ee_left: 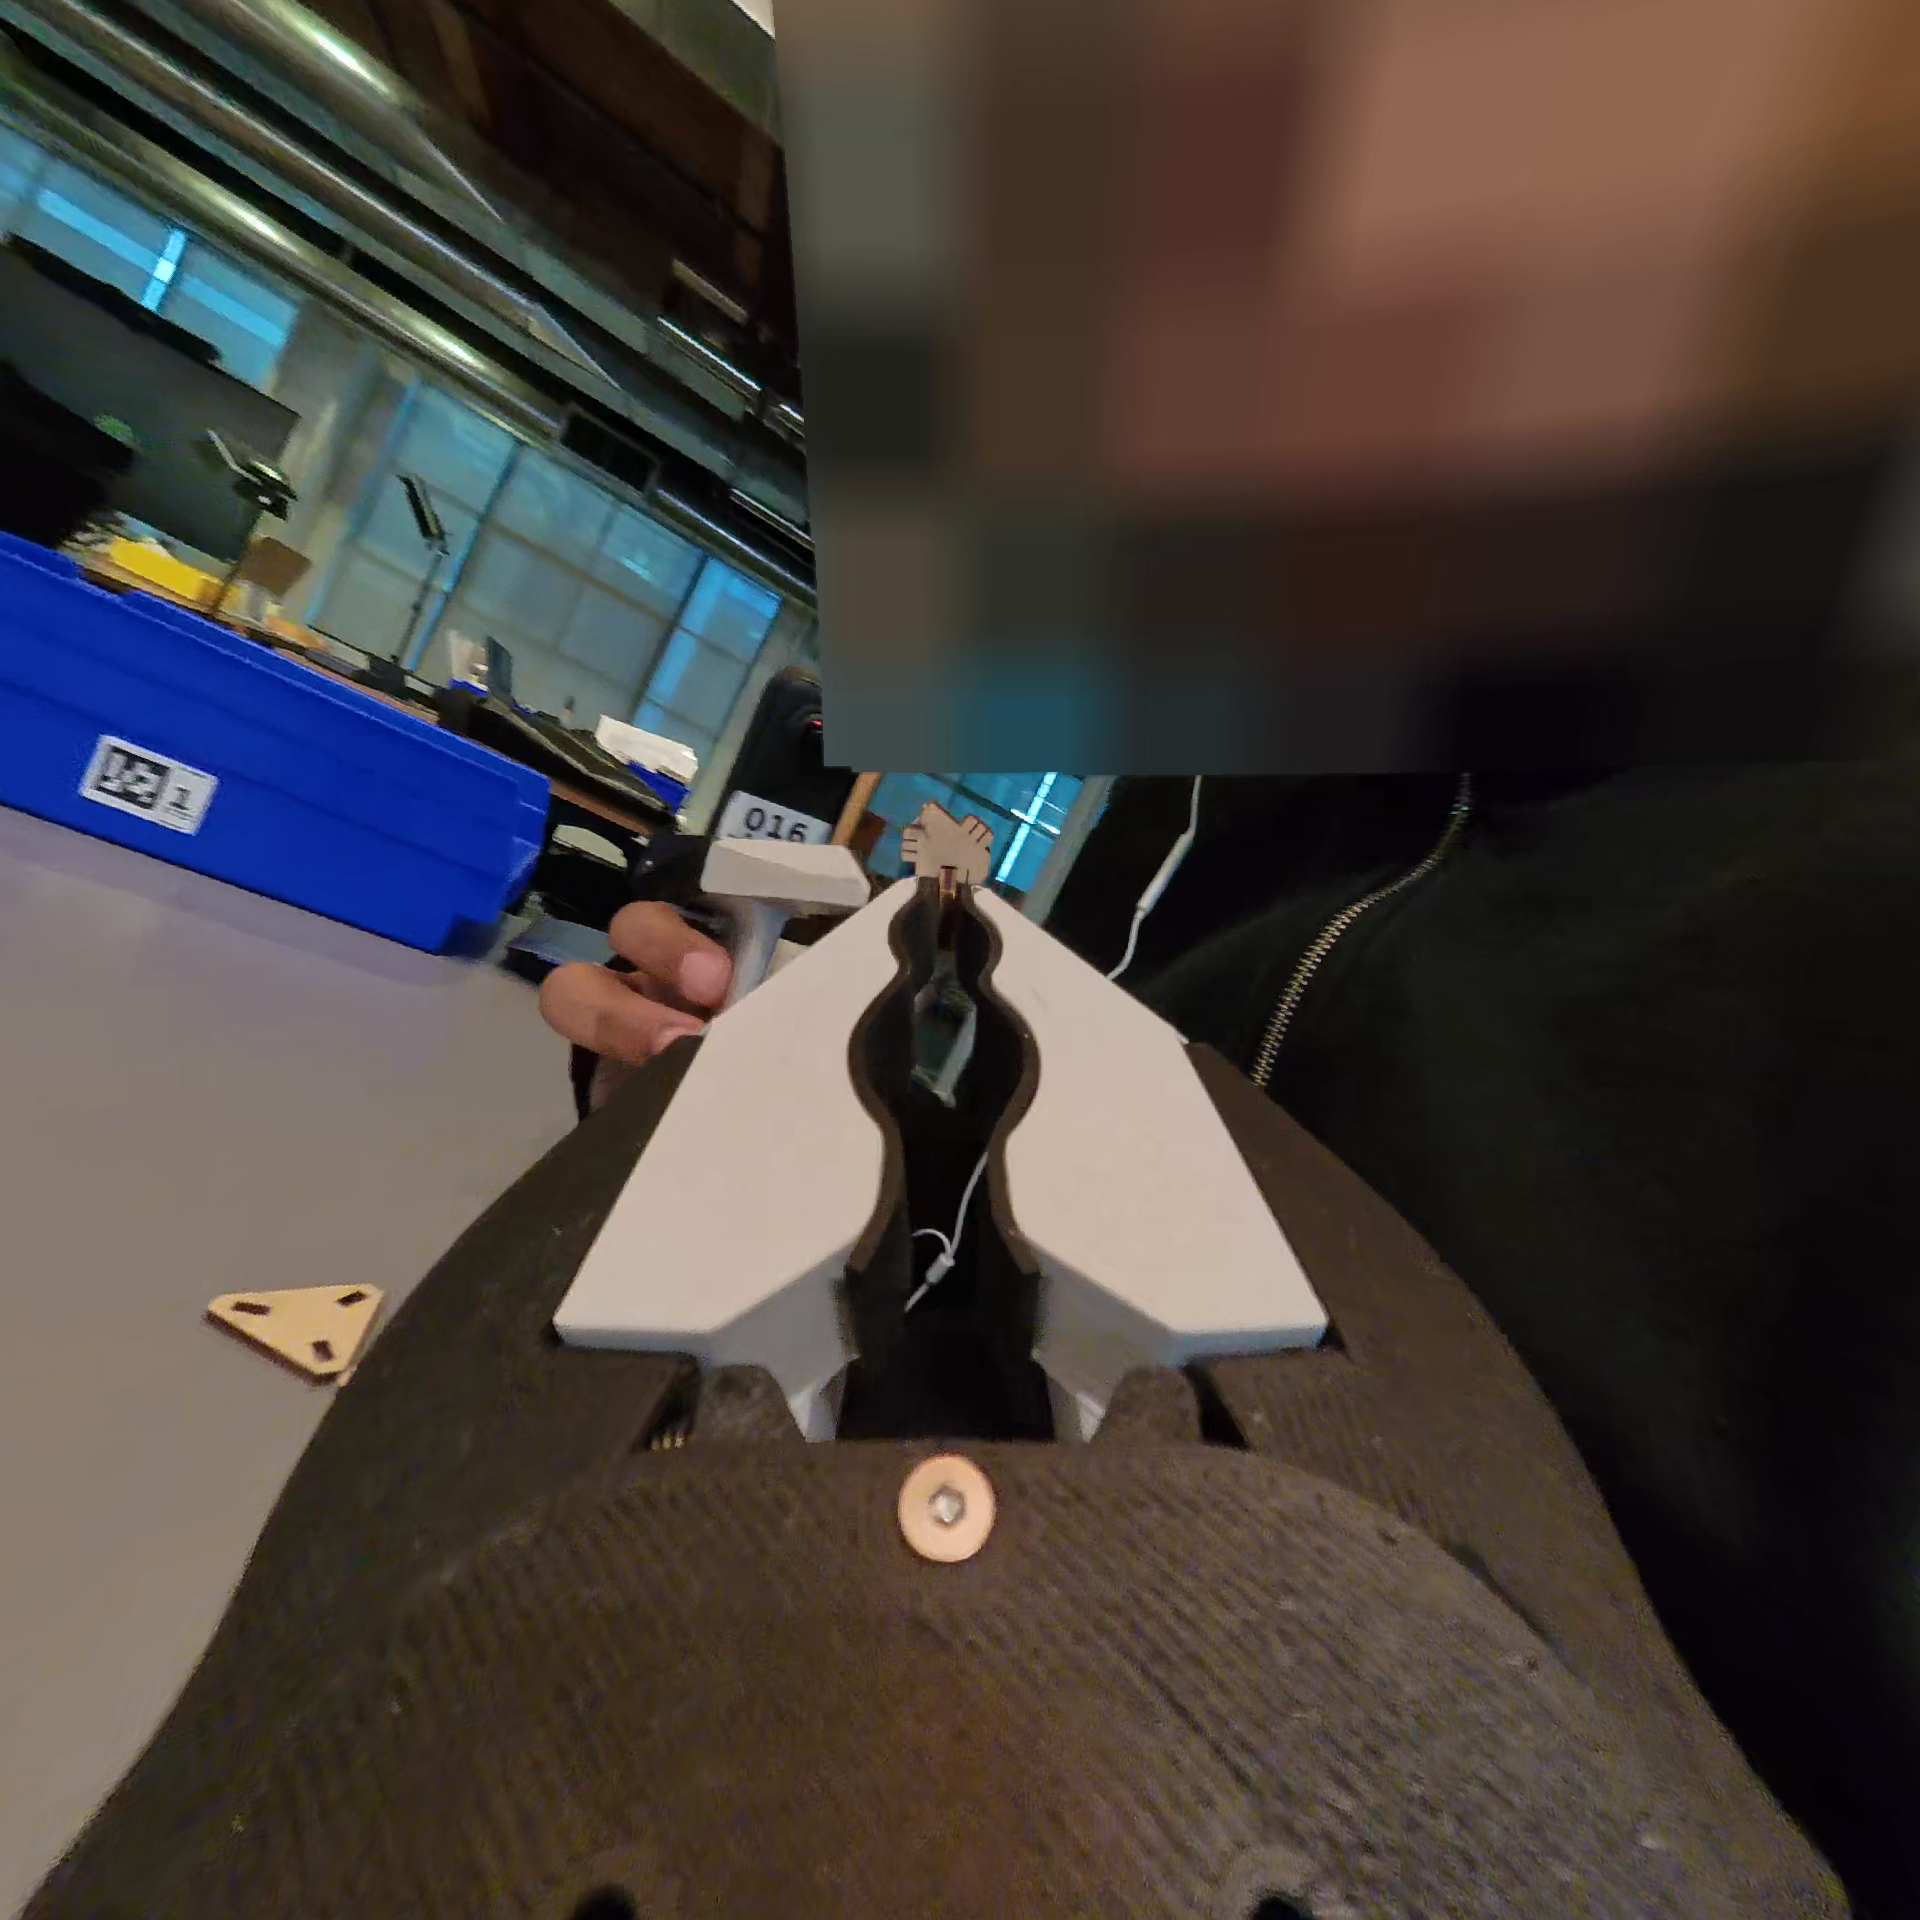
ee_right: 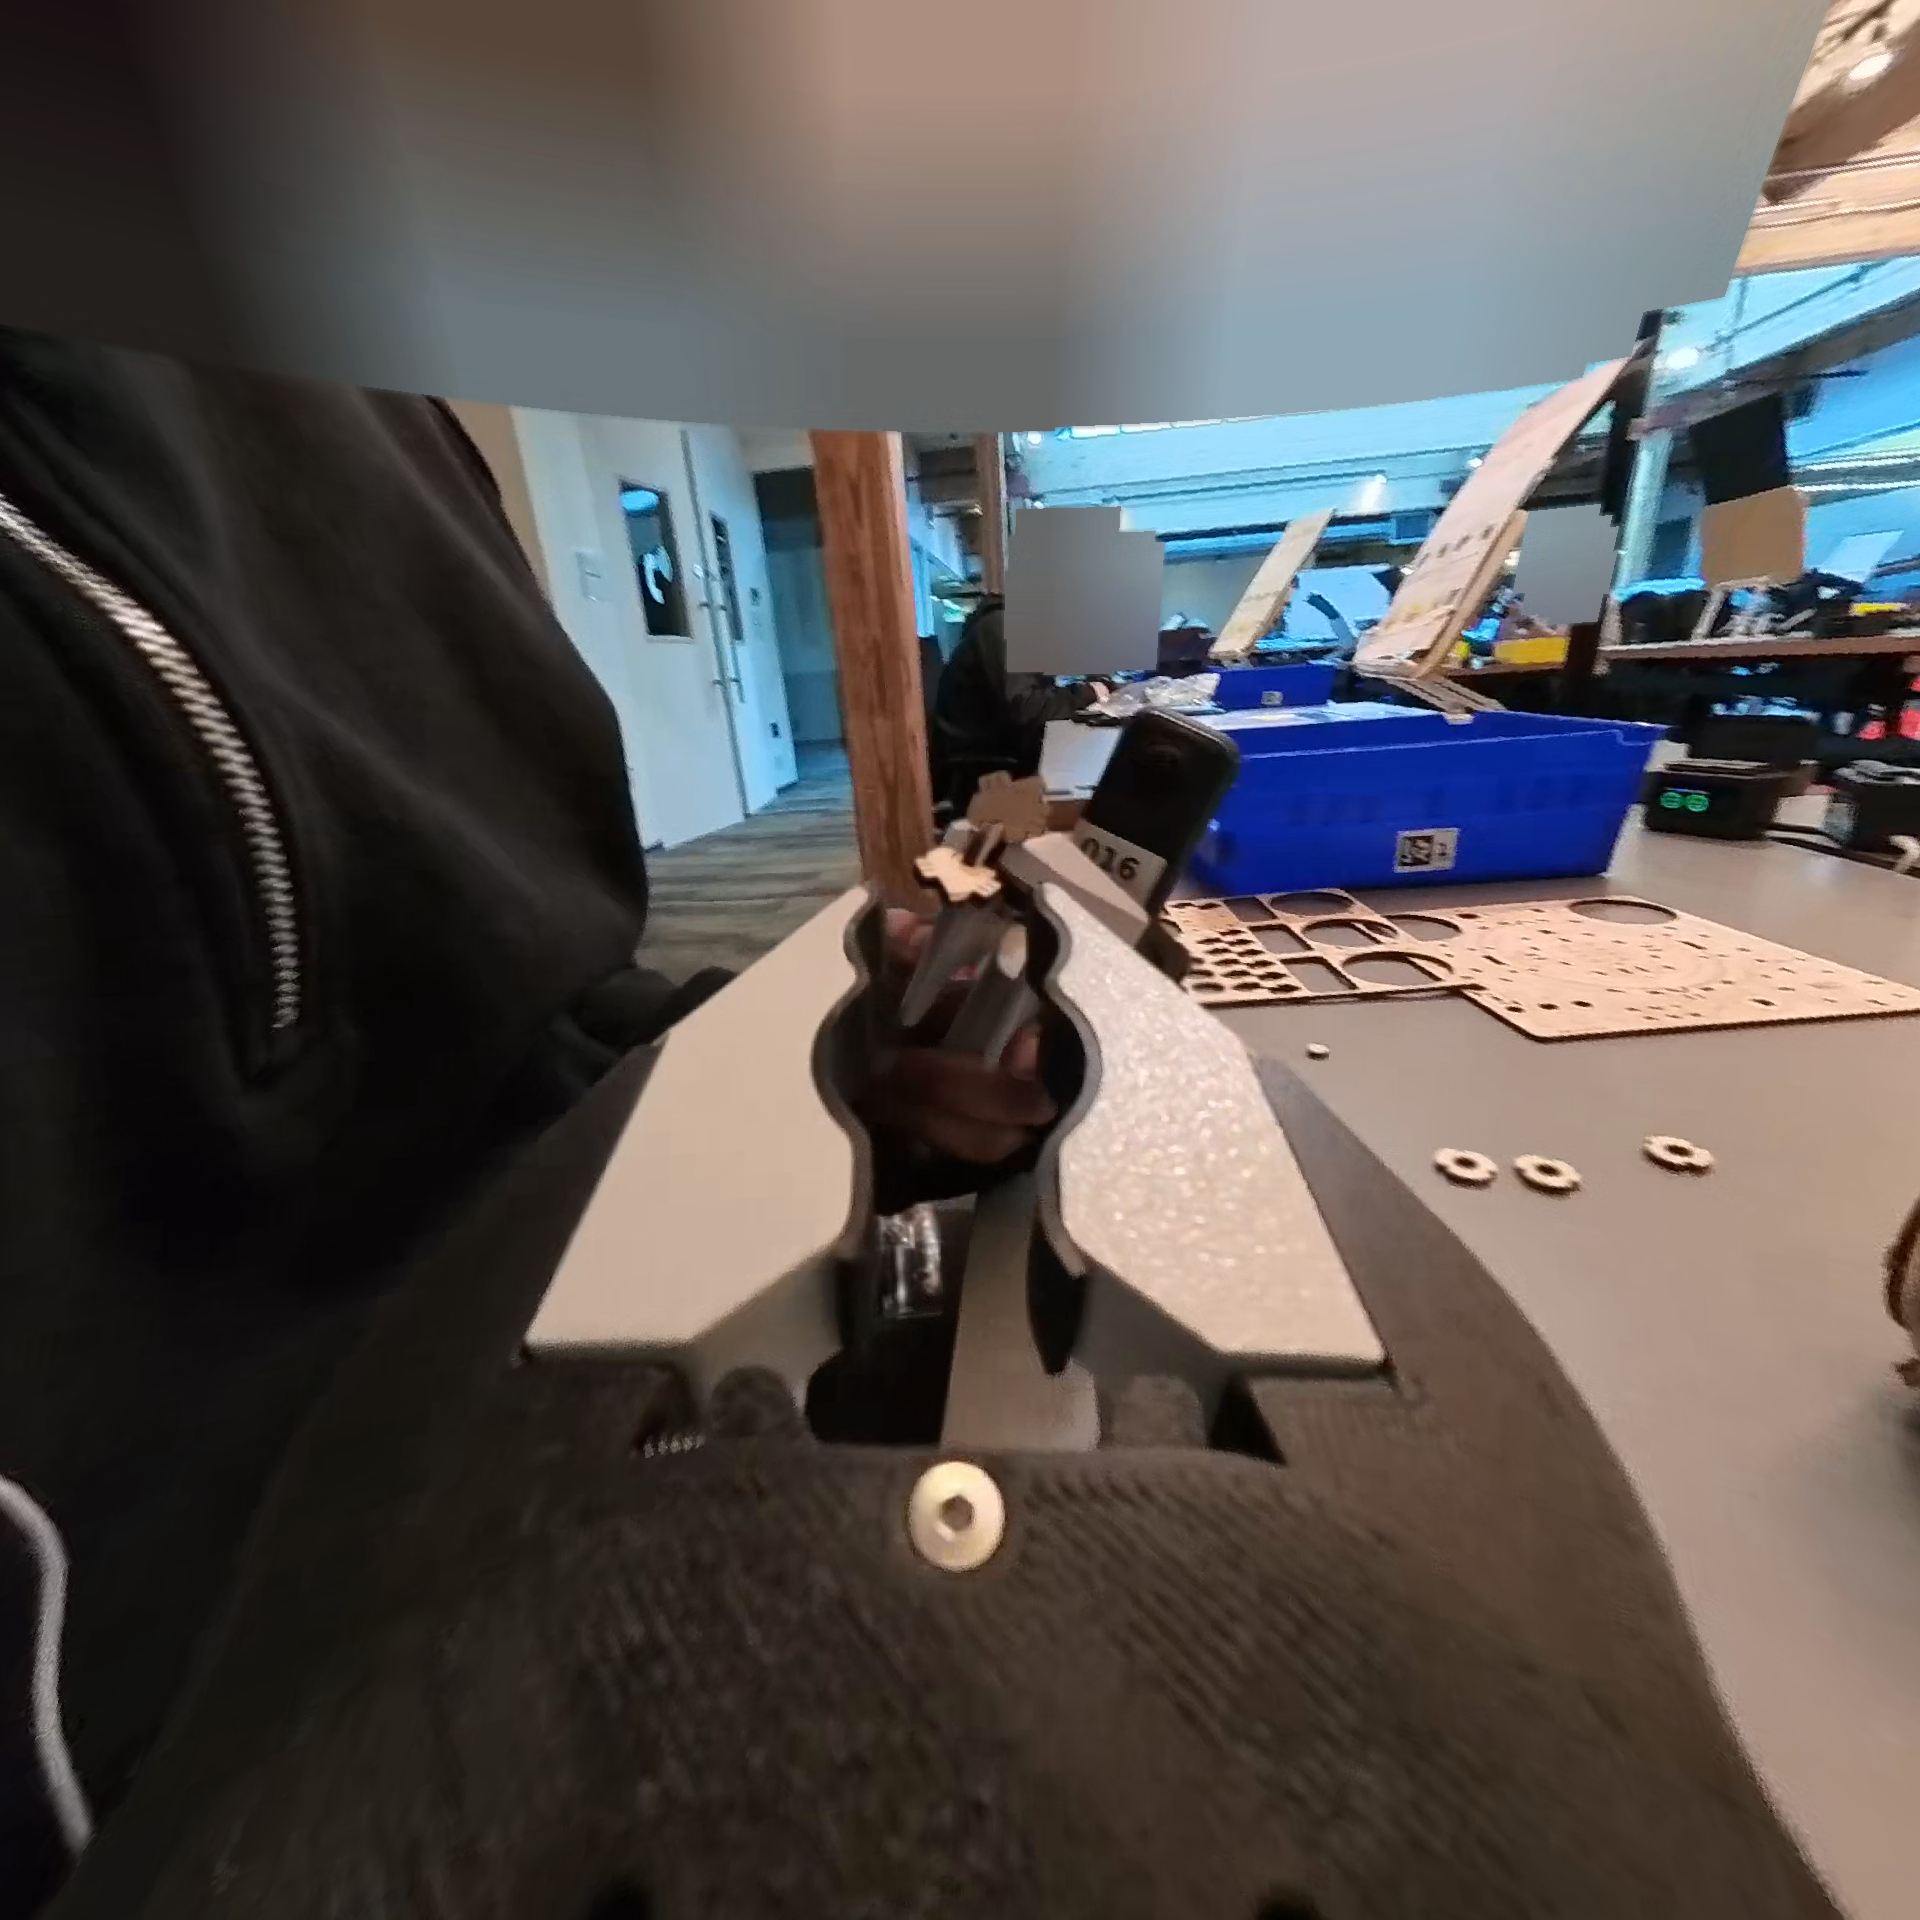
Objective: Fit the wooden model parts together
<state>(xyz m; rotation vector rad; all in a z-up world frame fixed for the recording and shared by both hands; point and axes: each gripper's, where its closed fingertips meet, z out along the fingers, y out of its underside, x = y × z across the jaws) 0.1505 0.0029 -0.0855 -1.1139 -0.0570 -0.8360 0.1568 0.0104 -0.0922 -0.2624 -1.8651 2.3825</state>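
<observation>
Surface: grey tabletop (ee_right: 1714,1299), seen at lower left in the left wrist view and at right in the right wrist view
Room: open workshop, big windows at upper left, wooden post (ee_right: 873,644) at centre
On the tabletop: blue bin (ee_right: 1455,790), laser-cut wooden sheet (ee_right: 1621,966), three small wooden rings (ee_right: 1538,1172), wooden triangle plate (ee_left: 301,1328)
Wooden piece: small, pale, lobed cut-out (ee_left: 943,833), just above centre in both views
Left claw (ee_left: 943,881): closed, tips pinching the piece's lower edge
Right claw (ee_right: 961,883): narrow; a second small lobed piece (ee_right: 961,875) lies at its tips, but contact cannot be told
Person: black zip jacket (ee_left: 1558,1039)
</observation>
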